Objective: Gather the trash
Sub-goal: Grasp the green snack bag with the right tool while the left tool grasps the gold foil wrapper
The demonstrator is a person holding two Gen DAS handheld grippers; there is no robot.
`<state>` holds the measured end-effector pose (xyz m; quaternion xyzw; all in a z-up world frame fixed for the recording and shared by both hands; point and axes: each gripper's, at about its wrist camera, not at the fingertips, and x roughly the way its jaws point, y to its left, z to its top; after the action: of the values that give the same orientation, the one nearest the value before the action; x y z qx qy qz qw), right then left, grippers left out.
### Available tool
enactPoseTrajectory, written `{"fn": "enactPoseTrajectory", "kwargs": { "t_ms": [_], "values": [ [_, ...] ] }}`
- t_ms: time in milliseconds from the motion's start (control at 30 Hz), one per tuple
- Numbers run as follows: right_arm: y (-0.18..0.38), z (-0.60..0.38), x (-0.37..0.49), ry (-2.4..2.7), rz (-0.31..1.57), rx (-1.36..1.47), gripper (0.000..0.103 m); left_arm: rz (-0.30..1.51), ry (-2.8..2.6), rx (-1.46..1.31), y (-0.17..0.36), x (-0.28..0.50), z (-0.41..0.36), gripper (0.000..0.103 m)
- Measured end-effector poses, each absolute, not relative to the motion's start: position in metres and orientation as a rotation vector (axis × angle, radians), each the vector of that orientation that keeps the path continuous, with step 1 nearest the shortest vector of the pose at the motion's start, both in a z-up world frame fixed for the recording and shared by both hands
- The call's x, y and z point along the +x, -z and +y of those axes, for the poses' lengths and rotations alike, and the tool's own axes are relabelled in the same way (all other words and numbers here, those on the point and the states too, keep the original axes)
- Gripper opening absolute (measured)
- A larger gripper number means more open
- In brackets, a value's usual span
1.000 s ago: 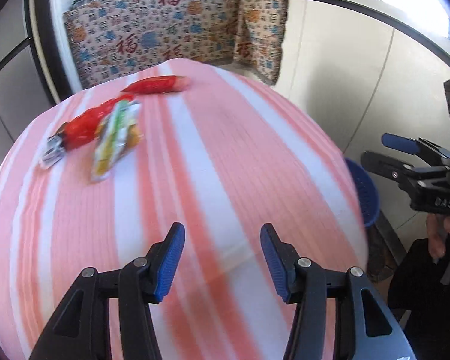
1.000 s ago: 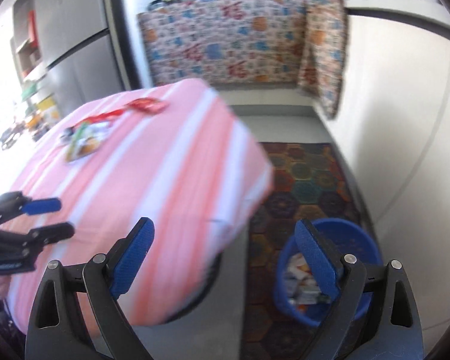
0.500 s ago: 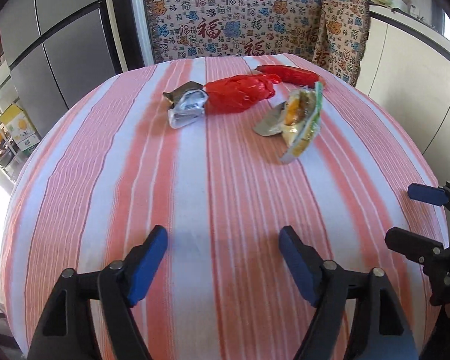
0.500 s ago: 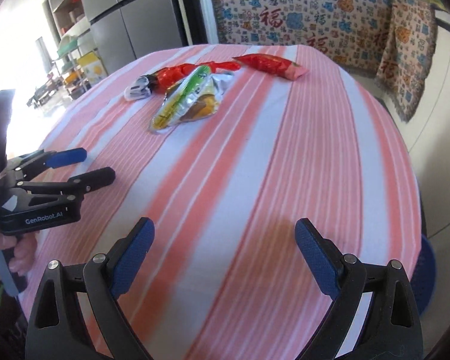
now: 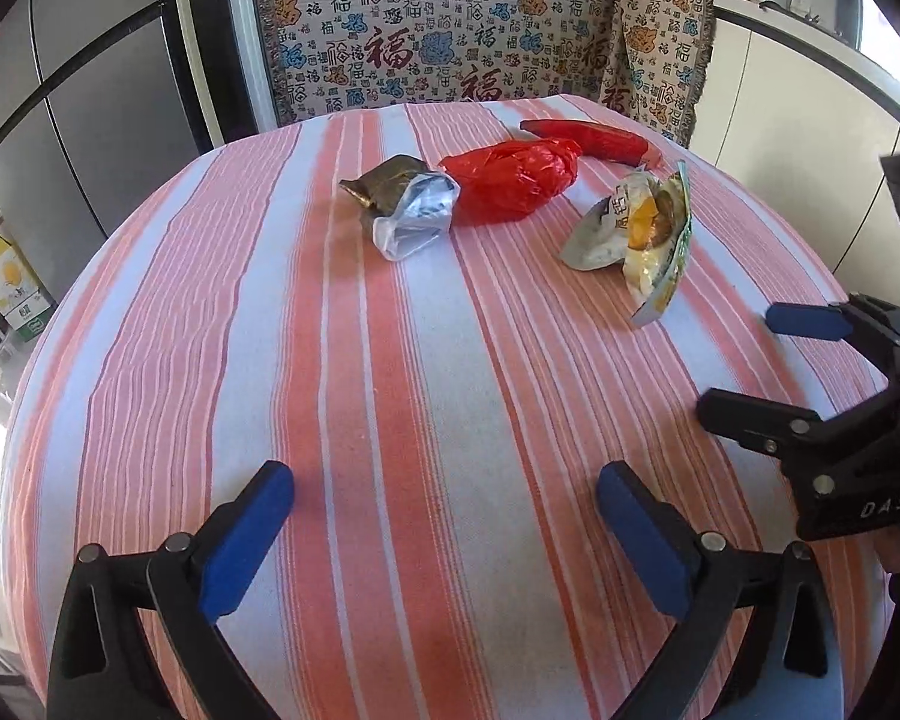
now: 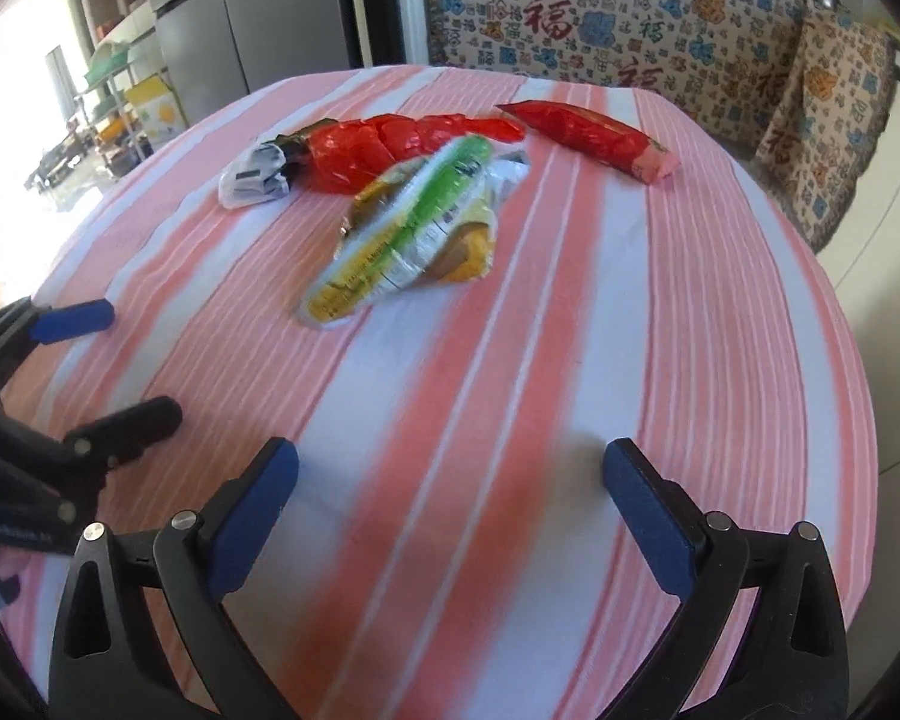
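Several pieces of trash lie on the far half of the striped table (image 5: 390, 396): a silver and brown wrapper (image 5: 405, 207), a crumpled red plastic bag (image 5: 510, 180), a long red snack packet (image 5: 588, 141) and a yellow-green snack bag (image 5: 648, 234). In the right wrist view they show as the silver wrapper (image 6: 258, 174), red bag (image 6: 378, 147), red packet (image 6: 594, 138) and yellow-green bag (image 6: 414, 234). My left gripper (image 5: 444, 510) is open and empty over the near table. My right gripper (image 6: 450, 498) is open and empty; it also shows in the left wrist view (image 5: 750, 360).
A bench with a patterned cover (image 5: 450, 42) stands behind the table. A grey fridge (image 6: 240, 24) is at the back left. A white wall (image 5: 780, 120) runs along the right. The left gripper shows in the right wrist view (image 6: 90, 360).
Both grippers have swung from the table's right edge and the blue bin on the floor toward the trash. The trash sits closer and more central in both views. Both grippers stay open.
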<state>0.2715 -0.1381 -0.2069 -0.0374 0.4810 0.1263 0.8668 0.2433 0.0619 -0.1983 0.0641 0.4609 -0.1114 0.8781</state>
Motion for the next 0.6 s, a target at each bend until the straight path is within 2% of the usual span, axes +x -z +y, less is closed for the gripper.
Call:
{"fn": "enactPoseTrajectory", "kwargs": {
  "t_ms": [133, 233, 300, 367, 600],
  "values": [
    [0.207, -0.132, 0.312, -0.247, 0.99, -0.02, 0.102, 0.959, 0.233, 0.131, 0.199, 0.249, 0.06, 0.103],
    [0.206, -0.131, 0.333, -0.231, 0.972, -0.001, 0.093, 0.958, 0.231, 0.131, 0.199, 0.251, 0.059, 0.103],
    [0.205, -0.129, 0.337, -0.214, 0.949, -0.056, 0.069, 0.958, 0.23, 0.131, 0.199, 0.251, 0.058, 0.103],
    [0.204, -0.136, 0.333, -0.228, 0.943, -0.049, 0.058, 0.958, 0.23, 0.131, 0.199, 0.251, 0.058, 0.103],
    [0.204, -0.161, 0.286, -0.245, 0.919, -0.091, 0.056, 0.96, 0.222, 0.108, 0.196, 0.263, 0.057, 0.103]
  ]
}}
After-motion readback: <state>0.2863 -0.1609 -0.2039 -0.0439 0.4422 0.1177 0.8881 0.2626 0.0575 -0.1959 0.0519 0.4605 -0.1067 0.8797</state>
